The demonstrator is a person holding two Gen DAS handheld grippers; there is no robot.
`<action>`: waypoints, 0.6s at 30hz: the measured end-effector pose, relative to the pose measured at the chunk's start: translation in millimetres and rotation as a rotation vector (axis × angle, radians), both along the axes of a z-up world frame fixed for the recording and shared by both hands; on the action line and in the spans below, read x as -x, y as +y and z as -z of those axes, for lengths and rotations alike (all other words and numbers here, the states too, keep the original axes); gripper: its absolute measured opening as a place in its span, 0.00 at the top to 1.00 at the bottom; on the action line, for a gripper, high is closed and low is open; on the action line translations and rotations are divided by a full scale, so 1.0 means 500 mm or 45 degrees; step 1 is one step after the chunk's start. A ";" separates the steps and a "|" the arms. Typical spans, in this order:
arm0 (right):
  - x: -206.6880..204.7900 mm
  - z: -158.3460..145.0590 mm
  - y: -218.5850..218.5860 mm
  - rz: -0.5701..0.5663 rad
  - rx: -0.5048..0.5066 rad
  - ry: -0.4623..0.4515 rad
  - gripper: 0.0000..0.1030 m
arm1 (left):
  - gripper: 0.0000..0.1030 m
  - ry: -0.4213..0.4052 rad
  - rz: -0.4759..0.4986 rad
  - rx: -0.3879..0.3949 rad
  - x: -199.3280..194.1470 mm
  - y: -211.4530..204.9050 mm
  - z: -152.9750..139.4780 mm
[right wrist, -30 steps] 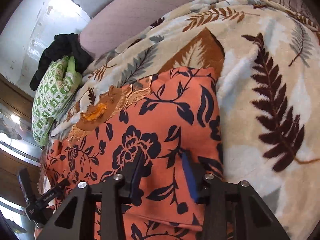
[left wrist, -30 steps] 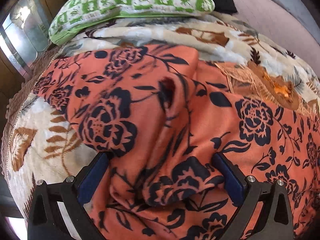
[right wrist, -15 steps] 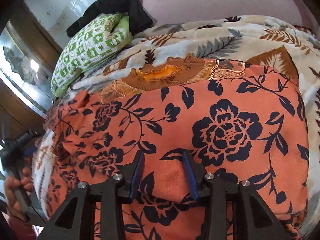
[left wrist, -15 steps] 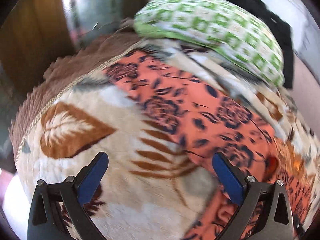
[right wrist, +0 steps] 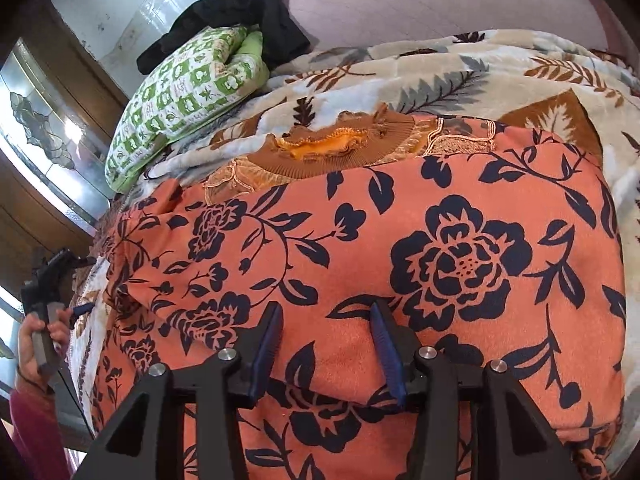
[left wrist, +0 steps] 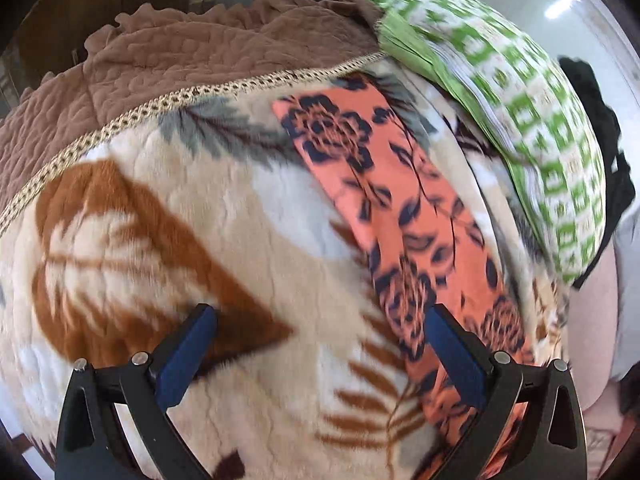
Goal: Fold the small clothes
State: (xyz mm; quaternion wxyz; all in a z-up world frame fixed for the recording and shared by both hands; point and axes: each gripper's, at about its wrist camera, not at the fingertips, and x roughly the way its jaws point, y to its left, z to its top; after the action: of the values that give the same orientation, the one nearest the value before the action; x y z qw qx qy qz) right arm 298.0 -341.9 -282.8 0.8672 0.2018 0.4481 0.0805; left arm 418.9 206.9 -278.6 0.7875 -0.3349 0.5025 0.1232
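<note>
An orange garment with dark navy flowers [right wrist: 400, 248] lies spread on a leaf-patterned blanket [right wrist: 460, 76]; its brown and orange ribbed collar [right wrist: 340, 144] is at the far edge. In the left wrist view the garment [left wrist: 400, 216] shows as a strip to the right. My left gripper [left wrist: 320, 320] is open and empty over the bare blanket [left wrist: 200, 240], left of the garment. My right gripper [right wrist: 326, 312] hovers over the garment's near part with its jaws partly open and nothing between them. The left gripper also shows far left in the right wrist view [right wrist: 48, 280].
A green and white checked pillow [right wrist: 184, 92] with a black cloth [right wrist: 236, 16] behind it lies at the bed's far end. A brown quilted cover [left wrist: 180, 52] lies beyond the blanket's trimmed edge. A wooden cabinet with glass [right wrist: 44, 132] stands at left.
My left gripper has let go of the garment's fold and swung away left over bare blanket. My right gripper has turned left and now faces across the spread garment.
</note>
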 end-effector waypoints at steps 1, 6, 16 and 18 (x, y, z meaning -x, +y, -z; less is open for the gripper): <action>-0.001 0.000 -0.002 0.004 -0.011 0.003 0.51 | 0.00 -0.030 -0.022 0.025 -0.009 0.007 -0.001; -0.001 0.003 -0.012 0.014 -0.058 0.004 0.51 | 0.00 -0.102 -0.100 0.114 -0.064 0.021 0.011; -0.005 0.005 -0.018 0.034 -0.094 0.004 0.51 | 0.61 -0.160 -0.108 0.049 -0.150 -0.010 0.019; -0.005 0.005 -0.018 0.034 -0.096 0.004 0.51 | 0.88 -0.137 -0.129 0.081 -0.152 -0.002 0.033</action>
State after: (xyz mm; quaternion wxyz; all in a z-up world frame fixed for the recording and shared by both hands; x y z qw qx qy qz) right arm 300.6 -351.0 -285.2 0.8593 0.2405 0.4432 0.0855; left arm 495.1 205.8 -295.2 0.7950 -0.3909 0.4456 0.1287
